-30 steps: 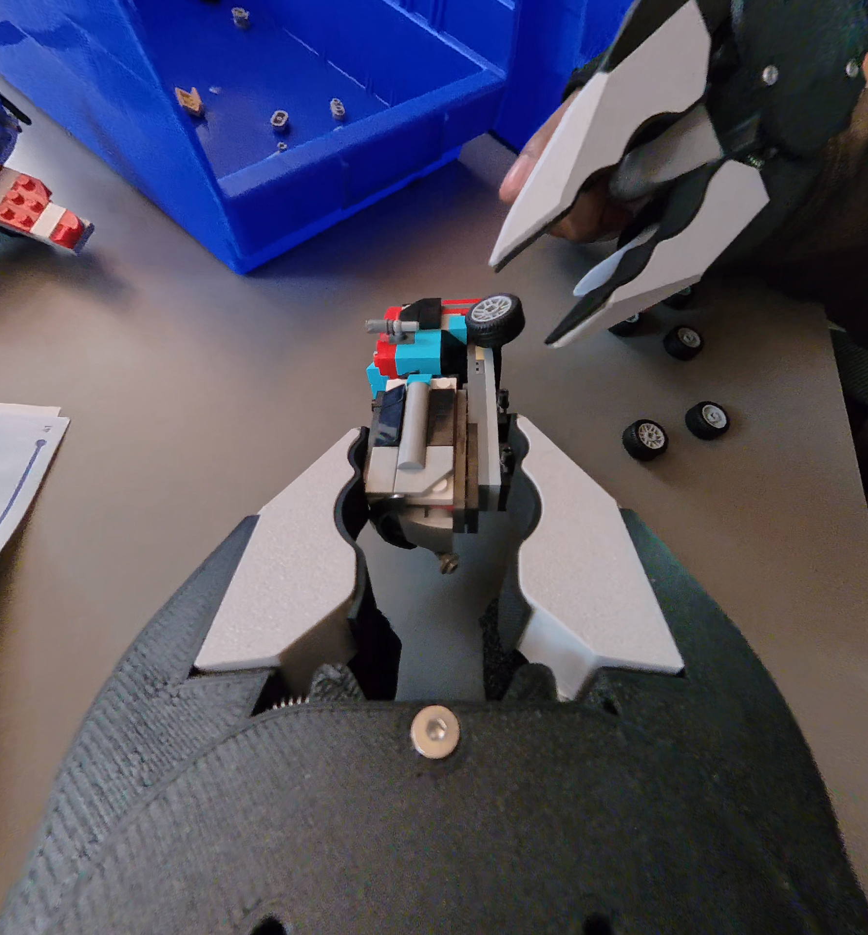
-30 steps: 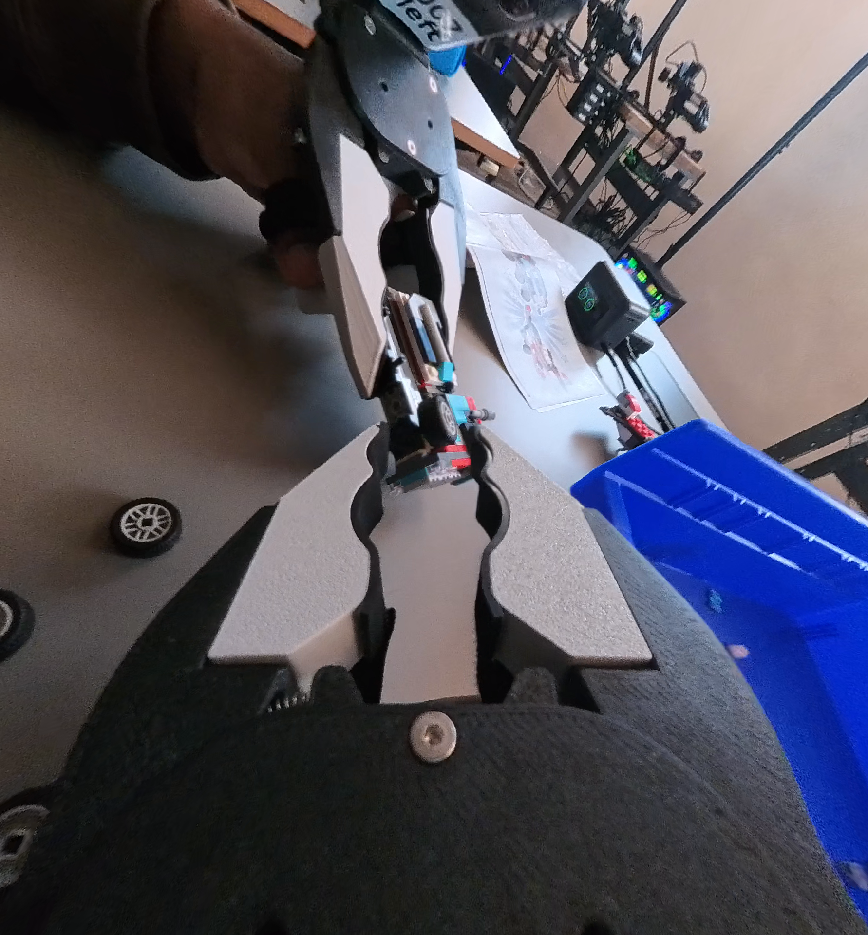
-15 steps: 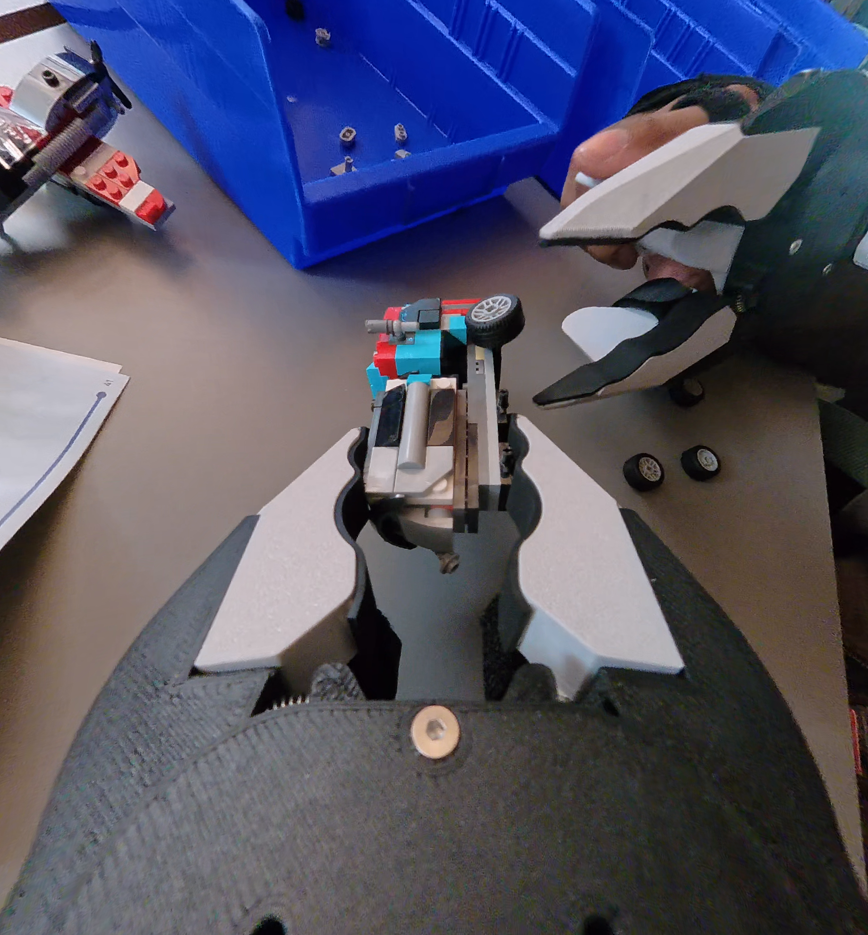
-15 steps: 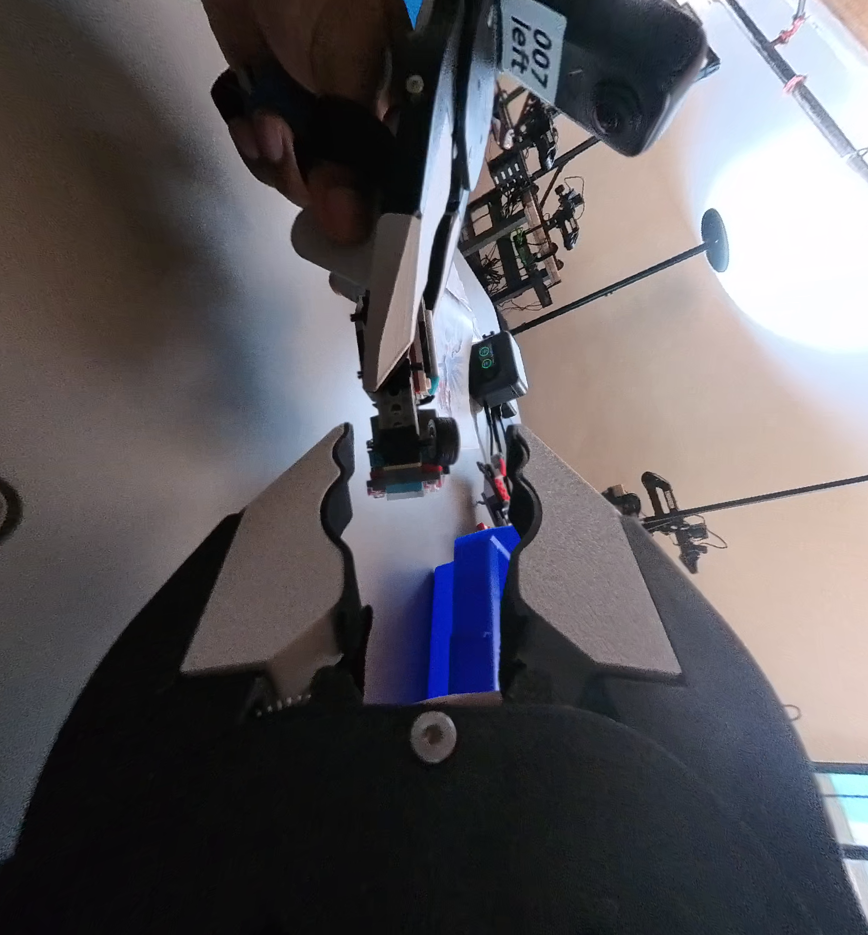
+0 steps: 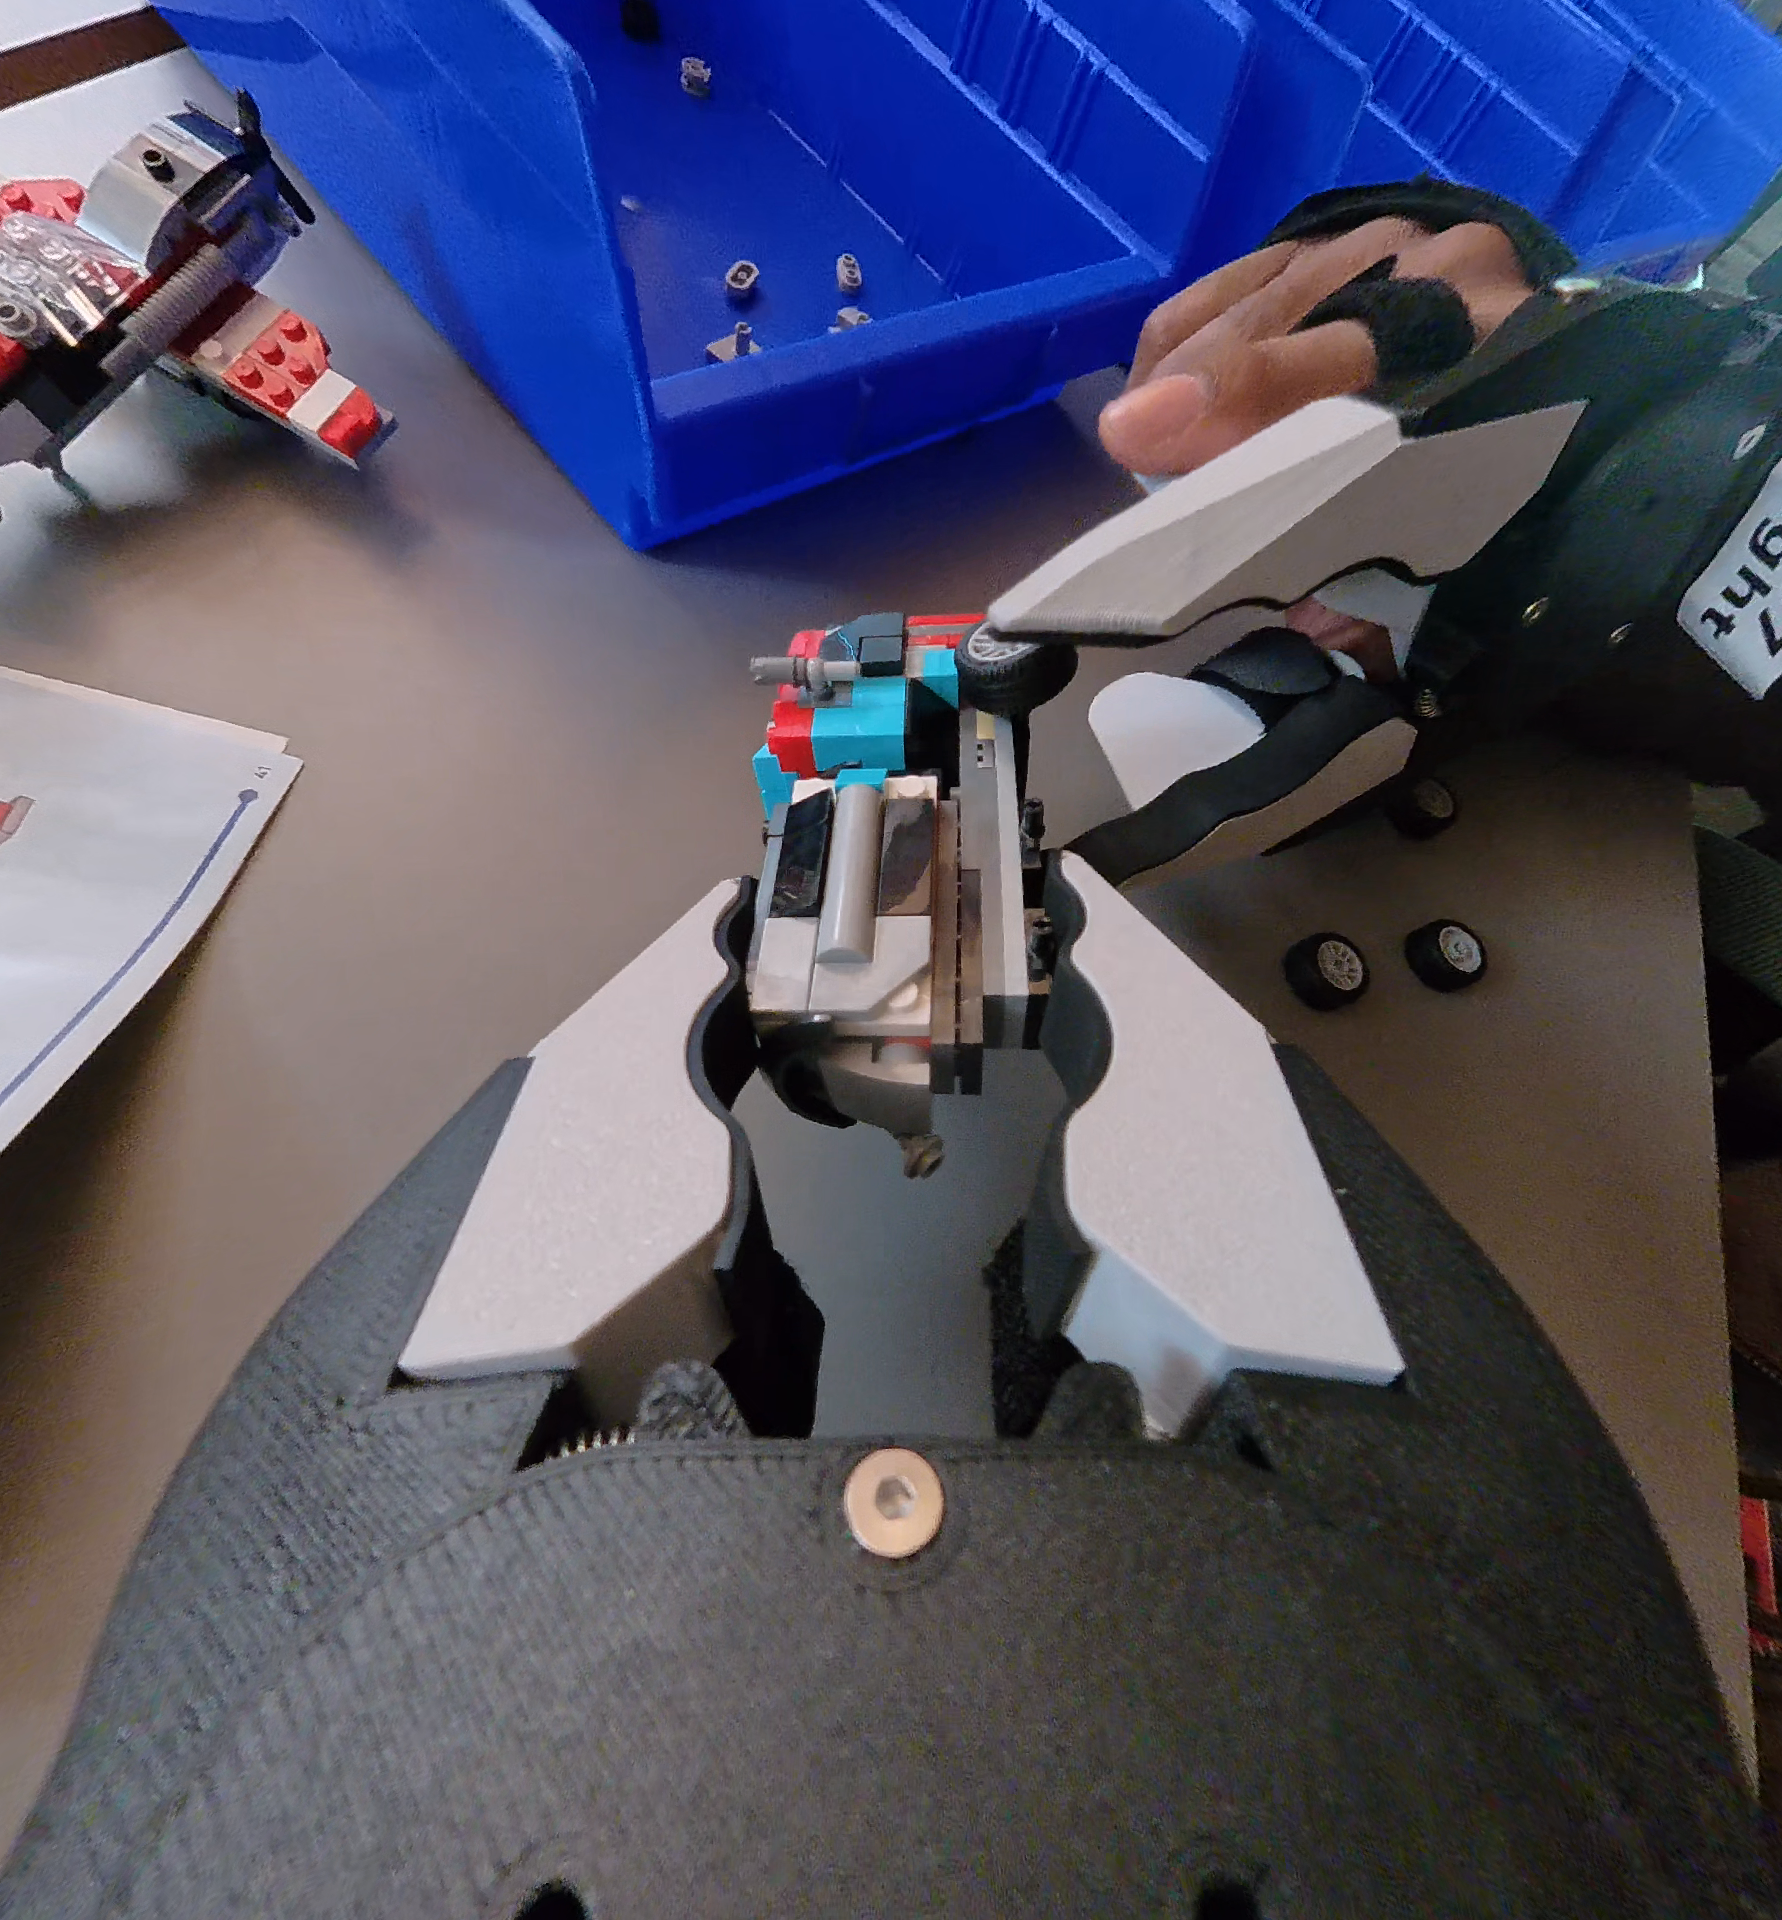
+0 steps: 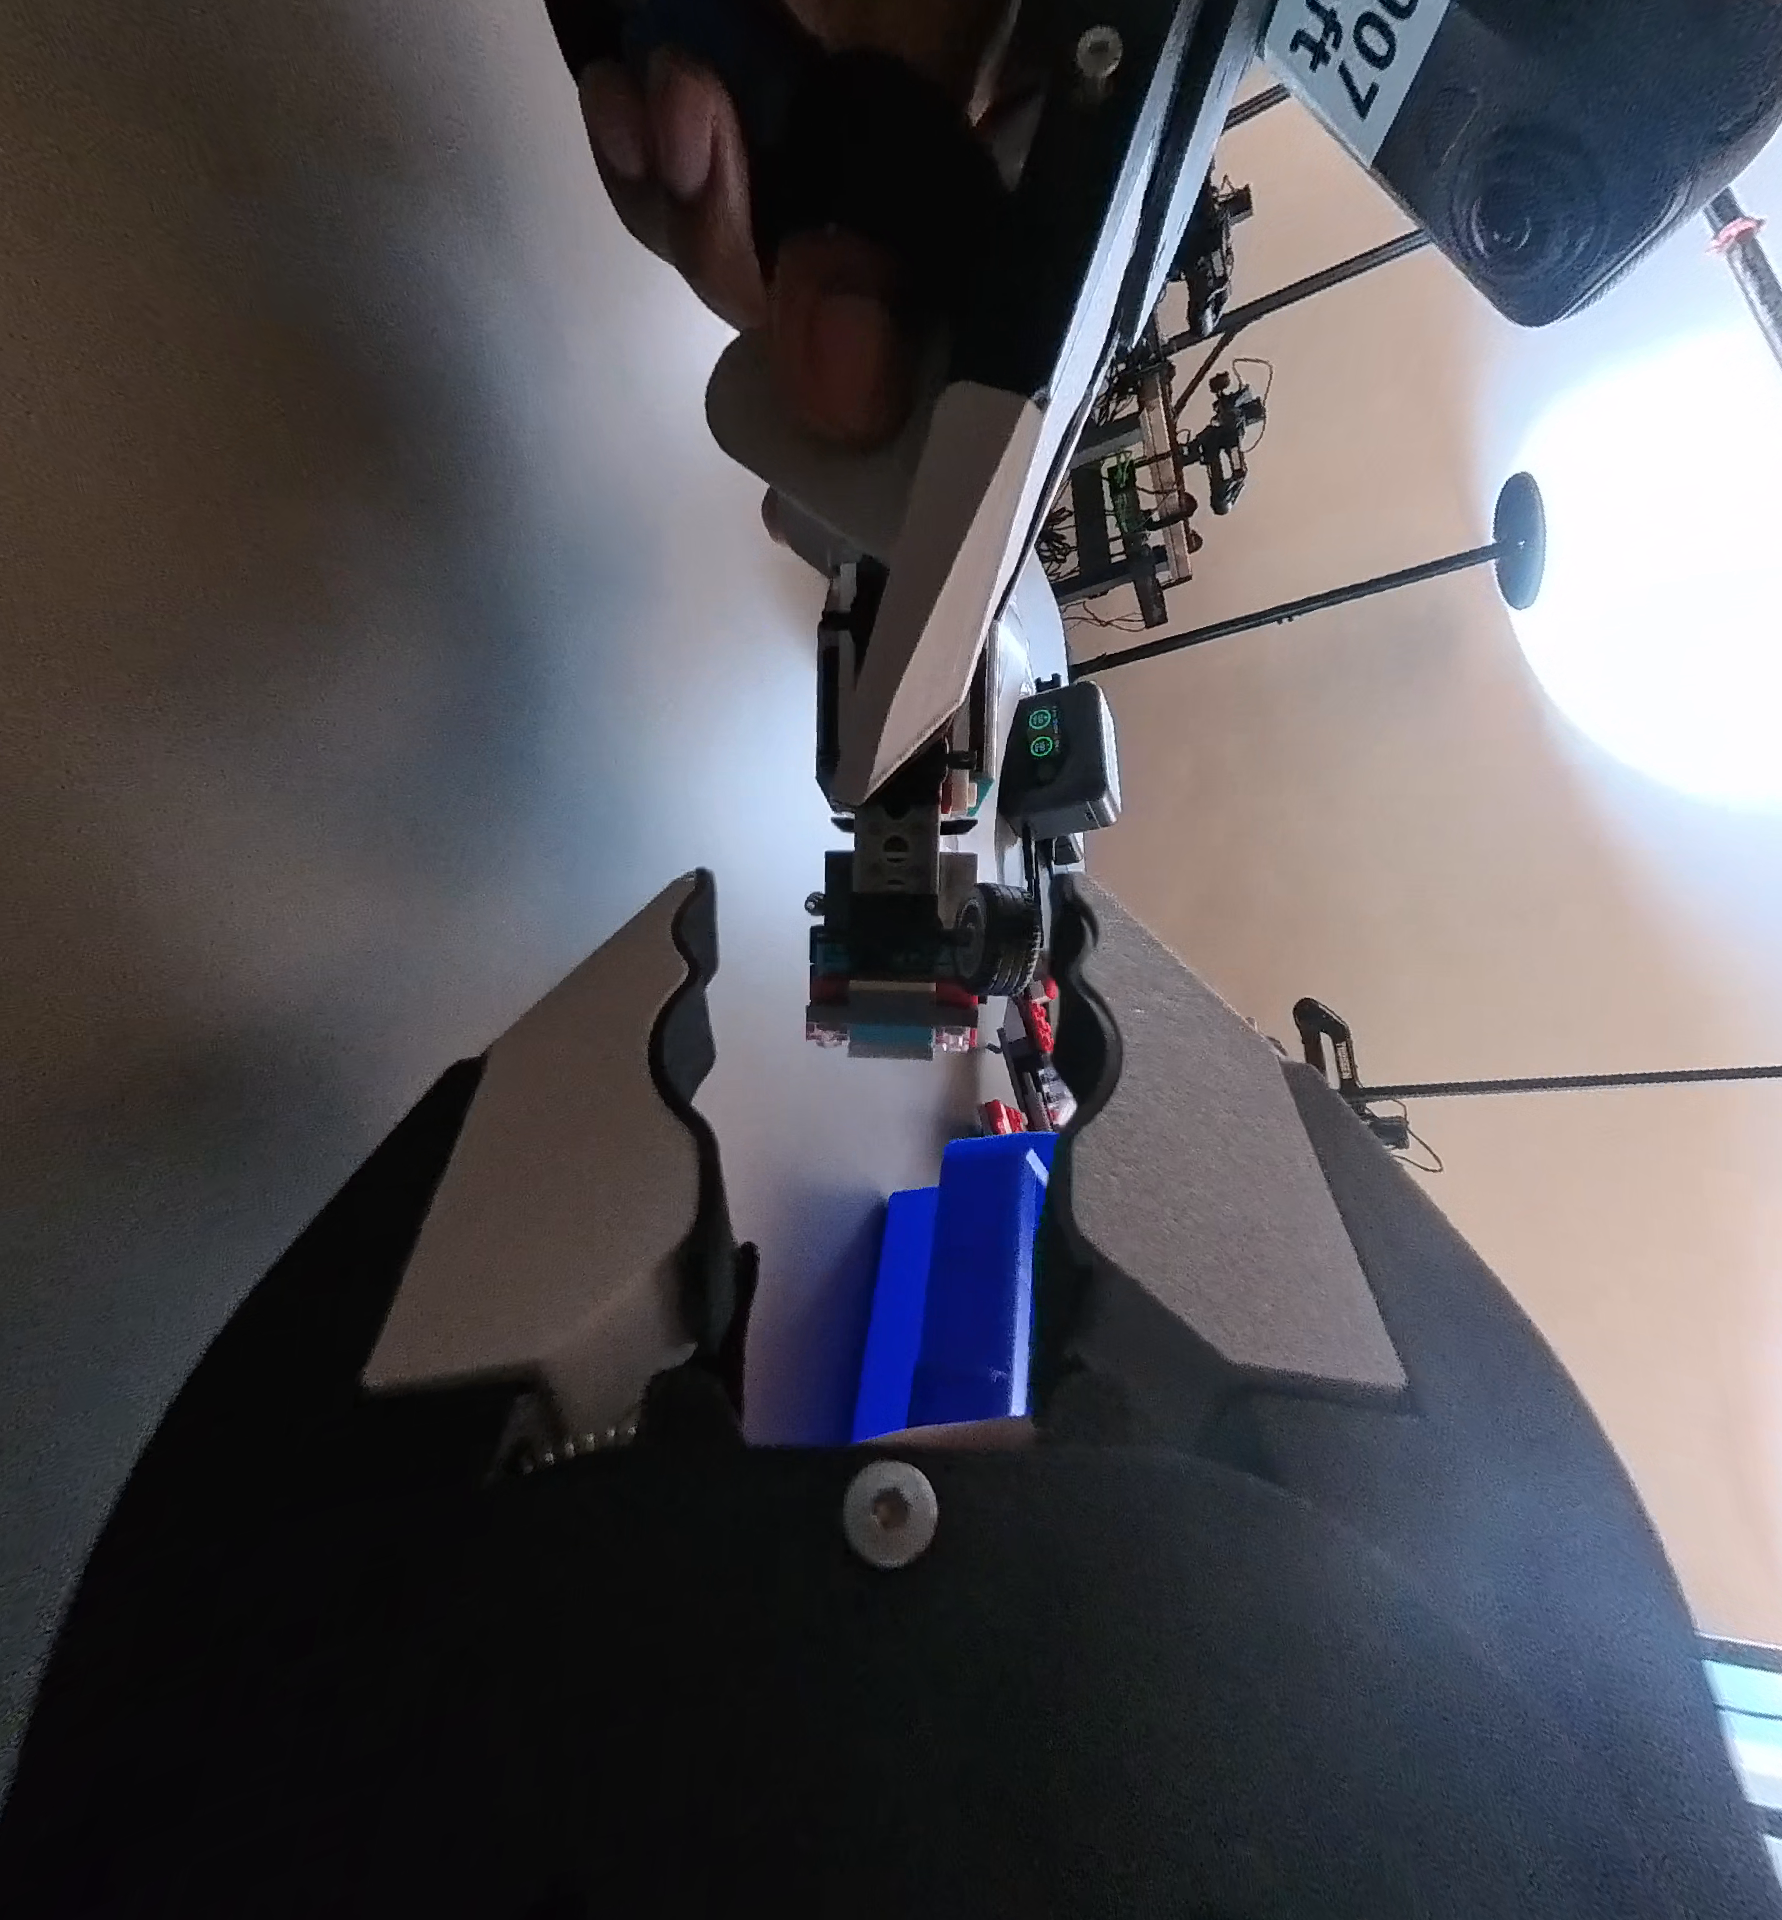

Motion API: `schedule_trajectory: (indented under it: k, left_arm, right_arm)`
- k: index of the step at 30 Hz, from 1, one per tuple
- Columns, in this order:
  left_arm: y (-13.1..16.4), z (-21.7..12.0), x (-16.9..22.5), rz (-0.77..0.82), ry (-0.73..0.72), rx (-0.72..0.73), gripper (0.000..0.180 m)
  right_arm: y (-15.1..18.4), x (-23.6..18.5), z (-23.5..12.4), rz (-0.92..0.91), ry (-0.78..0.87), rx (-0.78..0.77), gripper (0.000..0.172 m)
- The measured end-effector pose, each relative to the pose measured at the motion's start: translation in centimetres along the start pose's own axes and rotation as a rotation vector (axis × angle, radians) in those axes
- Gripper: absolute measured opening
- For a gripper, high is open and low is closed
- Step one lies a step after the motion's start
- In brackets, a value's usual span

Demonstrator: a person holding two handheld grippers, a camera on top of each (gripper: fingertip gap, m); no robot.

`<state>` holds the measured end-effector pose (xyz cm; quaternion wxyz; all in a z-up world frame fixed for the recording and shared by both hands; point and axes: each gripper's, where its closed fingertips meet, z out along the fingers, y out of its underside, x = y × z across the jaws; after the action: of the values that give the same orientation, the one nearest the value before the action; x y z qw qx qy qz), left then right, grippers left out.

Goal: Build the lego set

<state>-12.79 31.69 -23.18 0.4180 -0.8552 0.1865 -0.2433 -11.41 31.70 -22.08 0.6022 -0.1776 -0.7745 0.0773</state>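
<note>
My left gripper is shut on a toy brick car of grey, teal and red bricks, held on its side above the grey table. One black wheel sits on the car's far end. My right gripper is open, with its fingers on either side of that end. Its upper finger lies right at the wheel. In the right wrist view the car stands between my open right gripper's fingers. The wheel is at the right pad, and a gap shows at the left pad.
Blue bins with small parts stand at the back. A red and white brick plane and an instruction sheet lie to the left. Loose wheels lie on the table to the right, near its edge. A black device with green lights stands farther off. Both grippers' tips are close together, under 4 cm apart.
My right gripper opened wide, turned and came around the car's wheel end. My left gripper kept its hold on the car and lifted it a little from the table.
</note>
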Motion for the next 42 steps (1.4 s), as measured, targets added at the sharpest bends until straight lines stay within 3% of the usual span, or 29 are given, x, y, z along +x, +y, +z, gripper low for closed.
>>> schedule_trajectory:
  k: [11, 42]
  left_arm:
    - [0.35, 0.22, -0.21, -0.012, -0.004, -0.015, 0.056]
    - [0.35, 0.54, 0.28, -0.056, 0.046, -0.003, 0.056]
  right_arm:
    - [0.57, 0.20, 0.03, -0.043, 0.024, -0.036, 0.046]
    - [0.41, -0.74, -0.07, 0.055, -0.056, -0.012, 0.037]
